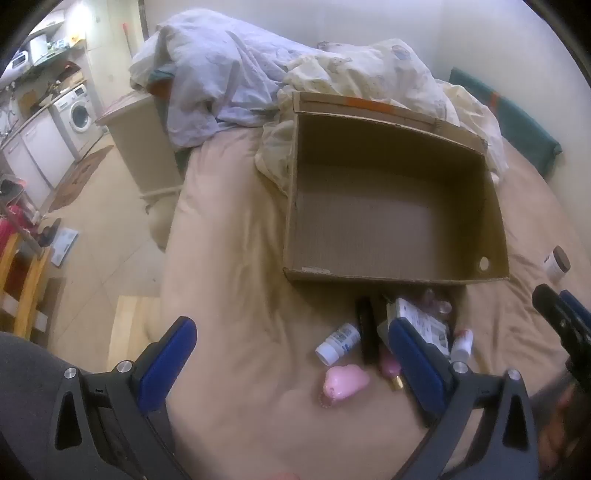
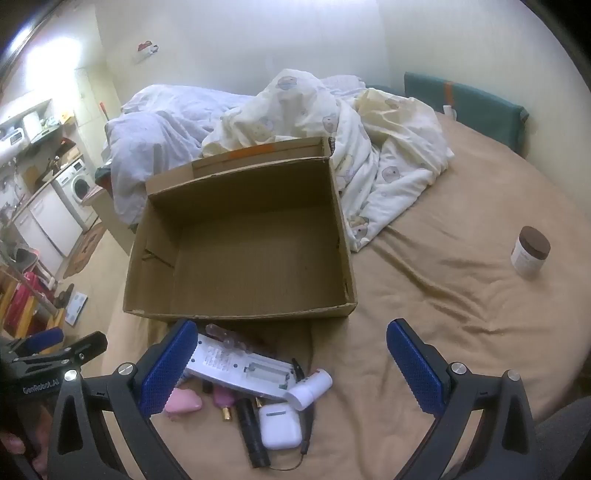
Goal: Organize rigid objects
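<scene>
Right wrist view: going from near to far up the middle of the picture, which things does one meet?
White earbud case → white flat pack → cardboard box → cream duvet → wall.

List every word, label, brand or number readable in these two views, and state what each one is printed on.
"GenRobot.AI" (last letters uncertain): on the black body of the left gripper, seen in the right wrist view.
White flat box: printed lines, too small to read.
Small white bottle: blue label, blurred.
Brown-lidded jar: label text too blurred to read.
Cardboard box: no readable print.
</scene>
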Tool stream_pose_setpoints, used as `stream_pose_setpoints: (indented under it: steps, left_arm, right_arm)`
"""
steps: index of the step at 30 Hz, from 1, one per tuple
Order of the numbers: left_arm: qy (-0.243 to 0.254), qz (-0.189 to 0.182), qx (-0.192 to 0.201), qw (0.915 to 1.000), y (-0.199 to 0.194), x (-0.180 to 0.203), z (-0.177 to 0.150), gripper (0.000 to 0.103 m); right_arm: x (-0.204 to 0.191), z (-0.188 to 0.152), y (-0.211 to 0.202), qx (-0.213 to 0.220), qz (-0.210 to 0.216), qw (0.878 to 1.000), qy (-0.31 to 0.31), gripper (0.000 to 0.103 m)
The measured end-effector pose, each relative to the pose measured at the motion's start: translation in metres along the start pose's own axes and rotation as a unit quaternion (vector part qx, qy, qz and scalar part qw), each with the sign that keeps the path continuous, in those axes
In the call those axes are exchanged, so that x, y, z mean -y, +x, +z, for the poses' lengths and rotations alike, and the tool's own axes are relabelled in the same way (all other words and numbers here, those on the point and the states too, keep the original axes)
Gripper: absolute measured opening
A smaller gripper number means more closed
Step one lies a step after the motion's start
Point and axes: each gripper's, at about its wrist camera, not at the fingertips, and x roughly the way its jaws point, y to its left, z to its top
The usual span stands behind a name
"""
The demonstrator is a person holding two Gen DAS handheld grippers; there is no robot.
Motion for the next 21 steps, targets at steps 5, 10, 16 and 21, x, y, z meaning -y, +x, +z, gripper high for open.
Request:
stream_pose_setpoints:
  steps: [5, 10, 16, 21]
  left_arm:
    - [0.0, 0.0, 0.001, 1.0, 0.0007, 0.0001, 0.0006, 0.103]
    - [-0.002, -0.002, 0.004, 1.0, -0.0016, 0.0022, 0.0011, 0.103]
    - [-0.003, -0.004, 0.005, 1.0, -0.0011, 0.0009, 0.0002, 0.103]
    - [-0.002, -0.004, 0.005, 1.0, -0.001, 0.0007, 0.0004, 0.103]
  right_arm:
    - [-0.0018, 0.0001, 0.0008, 0.001, 0.008, 1.0, 0.005, 0.103]
    - [-0.003, 0.0005, 0.0022, 0.0, 0.005, 1.0, 0.004, 0.103]
    - [-0.001, 0.0, 0.001, 0.001, 0.001, 1.0, 0.0, 0.103]
    - [-0.0008, 0.0004, 0.001, 0.001, 0.0, 1.0, -0.001, 0.103]
